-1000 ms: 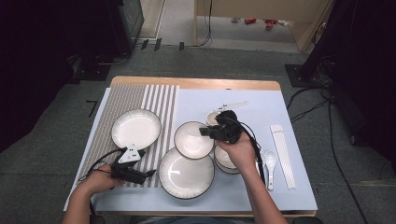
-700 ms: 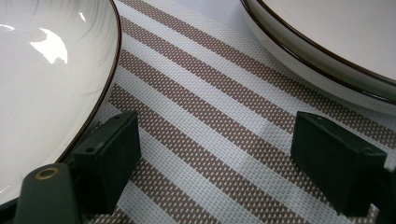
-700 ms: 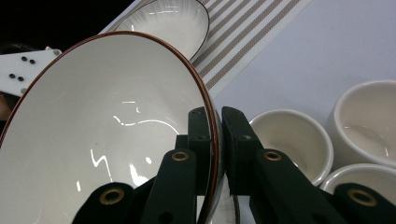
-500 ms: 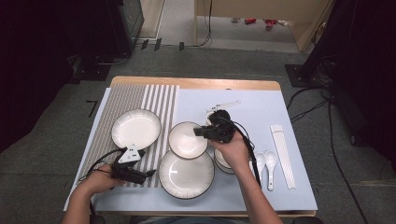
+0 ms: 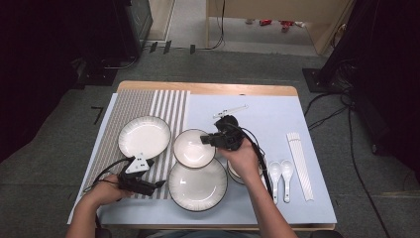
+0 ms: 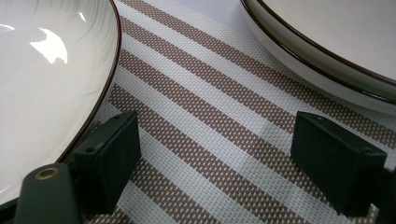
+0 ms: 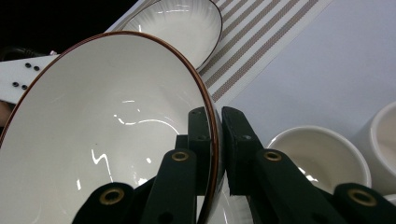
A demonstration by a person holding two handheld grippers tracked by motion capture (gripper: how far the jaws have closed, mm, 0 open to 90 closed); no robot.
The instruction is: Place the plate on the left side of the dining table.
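My right gripper (image 7: 212,135) is shut on the brown-edged rim of a white bowl (image 7: 102,135), one jaw inside and one outside. In the high view this bowl (image 5: 192,148) sits mid-table, tilted, with the right gripper (image 5: 205,141) at its right edge. My left gripper (image 5: 159,184) rests on the striped placemat (image 5: 171,106) near the front left. Its jaws (image 6: 222,158) stand open with bare mat between them. A white plate (image 6: 42,93) lies to their left and another plate (image 6: 336,37) to their right.
A wide plate (image 5: 144,137) lies on the mat and a larger one (image 5: 197,186) at the front edge. White cups (image 7: 322,158) stand under my right hand. Two spoons (image 5: 280,173) and chopsticks (image 5: 300,163) lie at the right, a small white piece (image 5: 230,110) farther back.
The right gripper has carried the bowl slightly to the left, towards the striped mat. The left gripper has stayed where it was.
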